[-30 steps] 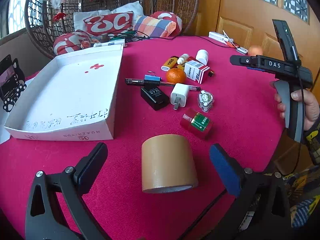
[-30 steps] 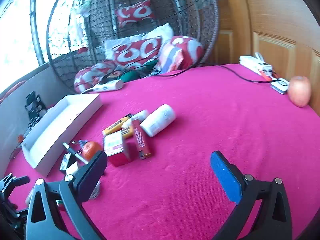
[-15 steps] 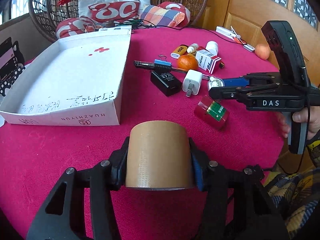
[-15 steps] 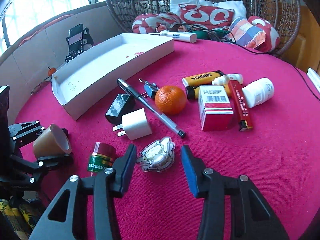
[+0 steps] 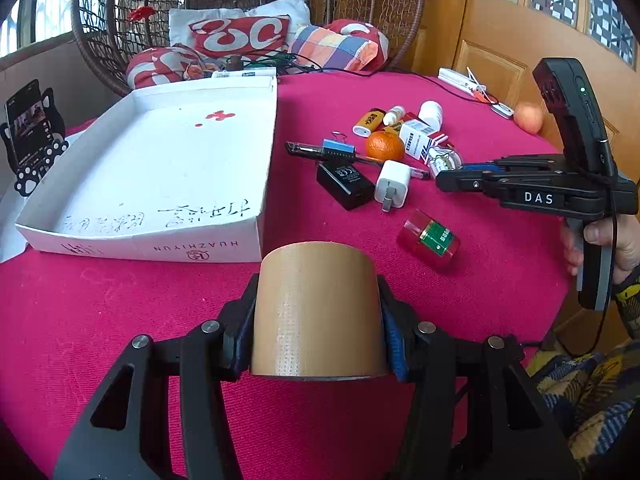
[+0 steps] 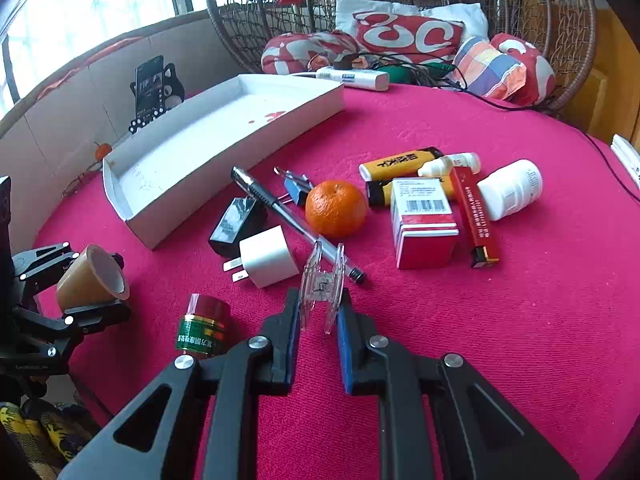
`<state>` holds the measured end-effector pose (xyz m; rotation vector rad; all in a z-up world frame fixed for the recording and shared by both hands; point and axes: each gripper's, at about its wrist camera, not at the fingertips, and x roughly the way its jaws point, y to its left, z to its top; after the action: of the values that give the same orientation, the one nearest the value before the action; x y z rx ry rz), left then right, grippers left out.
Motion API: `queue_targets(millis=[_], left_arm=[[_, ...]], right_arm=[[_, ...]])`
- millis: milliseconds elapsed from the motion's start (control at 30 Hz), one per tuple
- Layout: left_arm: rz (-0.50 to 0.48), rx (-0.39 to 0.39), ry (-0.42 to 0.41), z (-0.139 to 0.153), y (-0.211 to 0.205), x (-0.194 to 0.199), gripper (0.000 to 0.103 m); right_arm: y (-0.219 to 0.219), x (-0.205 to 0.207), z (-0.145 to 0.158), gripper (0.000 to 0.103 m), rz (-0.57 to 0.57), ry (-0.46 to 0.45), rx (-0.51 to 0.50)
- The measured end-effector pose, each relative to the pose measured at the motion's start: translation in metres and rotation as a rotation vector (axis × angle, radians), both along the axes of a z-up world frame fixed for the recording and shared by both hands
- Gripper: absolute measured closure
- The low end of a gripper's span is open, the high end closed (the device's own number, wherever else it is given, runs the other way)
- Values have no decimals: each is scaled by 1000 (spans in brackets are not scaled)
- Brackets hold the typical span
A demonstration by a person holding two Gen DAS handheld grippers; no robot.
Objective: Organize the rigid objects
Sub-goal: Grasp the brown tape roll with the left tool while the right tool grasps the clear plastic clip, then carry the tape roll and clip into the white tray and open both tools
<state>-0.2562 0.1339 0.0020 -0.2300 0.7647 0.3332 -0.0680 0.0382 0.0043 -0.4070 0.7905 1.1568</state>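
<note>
We find the left gripper (image 5: 318,320) clamped on the brown tape roll (image 5: 318,308), held above the red tablecloth (image 5: 120,320) near the white tray (image 5: 256,240). The right gripper (image 6: 319,320) pinches a clear plastic clip (image 6: 322,286), lifted just beside the white charger (image 6: 268,262) and pen (image 6: 296,226).

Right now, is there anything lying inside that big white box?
No, the white box holds no objects; only handwriting and small red marks show on its floor, while the tape roll sits clamped in the left gripper.
</note>
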Motion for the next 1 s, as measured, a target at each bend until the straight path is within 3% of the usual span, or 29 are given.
queue_targets(millis=[300,633,800,1000], left_arm=[[72,28,-105,43,25,-8,51],[211,28,-145,72,87,-5,51],[304,-17,-116,67,134,12,51],[436,-72,-93,48,178,19,51]], right_arm=[[-11,2,52,88,-13,-5,139],[28,-13,93,88,76,19,216],[72,-24,95,88,144,69,208],[127,-37,74,87,180,112,158]])
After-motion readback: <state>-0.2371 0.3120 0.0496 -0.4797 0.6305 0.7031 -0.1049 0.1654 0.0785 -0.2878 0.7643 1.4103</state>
